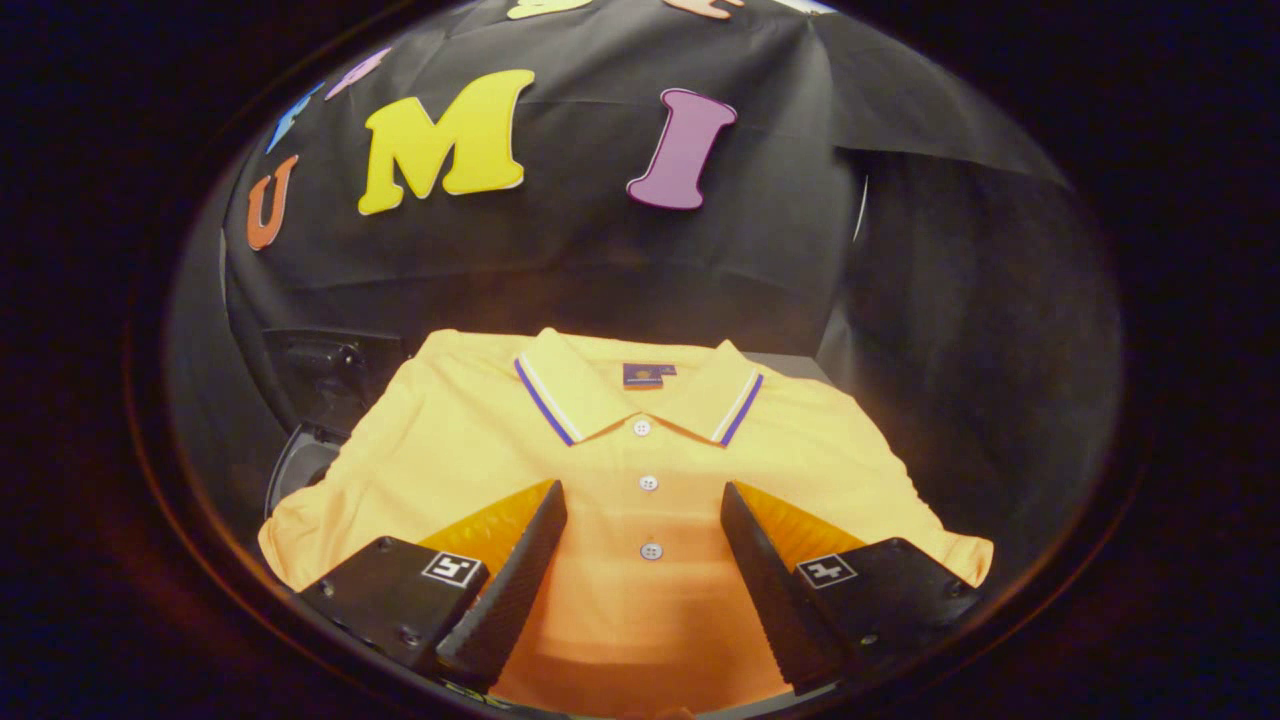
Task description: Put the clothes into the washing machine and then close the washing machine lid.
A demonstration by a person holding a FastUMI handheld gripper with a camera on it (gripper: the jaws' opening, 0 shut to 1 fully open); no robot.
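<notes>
Left of the fingers, past the shirt's sleeve edge, a dark machine part (330, 400) sits partly covered by the cloth. The orange polo shirt (640, 470) lies flat, collar far ahead, its button placket running between the fingers. The gripper (645, 500) hovers over it, fingers spread wide, gripping nothing. Right of them the sleeve hem ends against dark open space.
</notes>
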